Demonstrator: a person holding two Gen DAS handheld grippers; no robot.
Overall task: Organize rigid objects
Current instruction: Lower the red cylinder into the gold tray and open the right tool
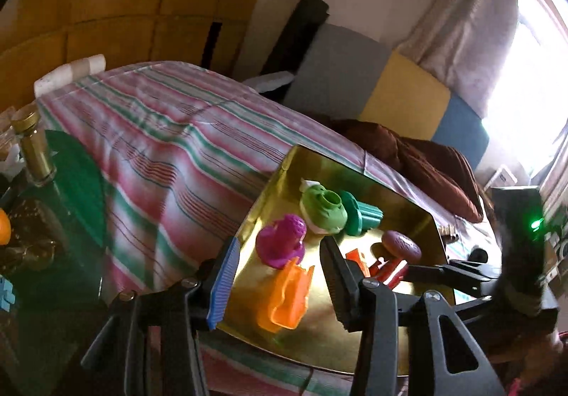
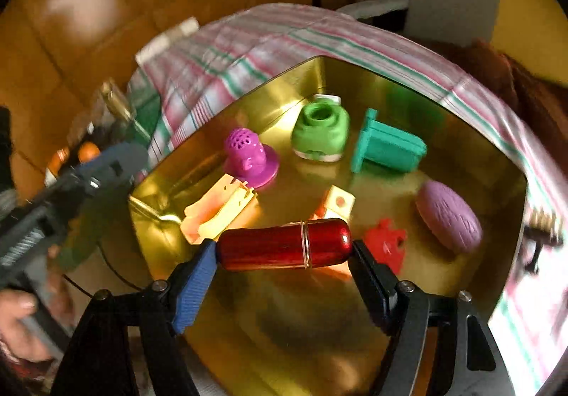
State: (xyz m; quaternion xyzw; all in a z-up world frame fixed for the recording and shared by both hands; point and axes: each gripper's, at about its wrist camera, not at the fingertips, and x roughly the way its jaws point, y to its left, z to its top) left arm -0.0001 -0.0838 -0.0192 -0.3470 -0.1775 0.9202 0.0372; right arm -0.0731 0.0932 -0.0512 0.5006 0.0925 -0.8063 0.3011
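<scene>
A gold tray (image 2: 401,76) lies on a striped cloth and holds several plastic pieces. Among them are a magenta perforated cap (image 2: 248,156), a green round piece (image 2: 319,131), a teal flanged block (image 2: 387,144), a purple oval (image 2: 449,215) and a small red piece (image 2: 385,245). My right gripper (image 2: 283,248) is shut on a glossy red tube (image 2: 284,245), gripped end to end and held level above the tray. My left gripper (image 1: 279,254) is open over the tray's near corner. An orange piece (image 1: 284,296) lies on the tray between its pads, touching neither.
The striped cloth (image 1: 159,154) covers a bed, with a brown blanket (image 1: 426,161) and cushions behind the tray. To the left is a glass surface with a gold-capped bottle (image 1: 33,151) and clutter. A hand (image 2: 16,318) grips the left tool's handle.
</scene>
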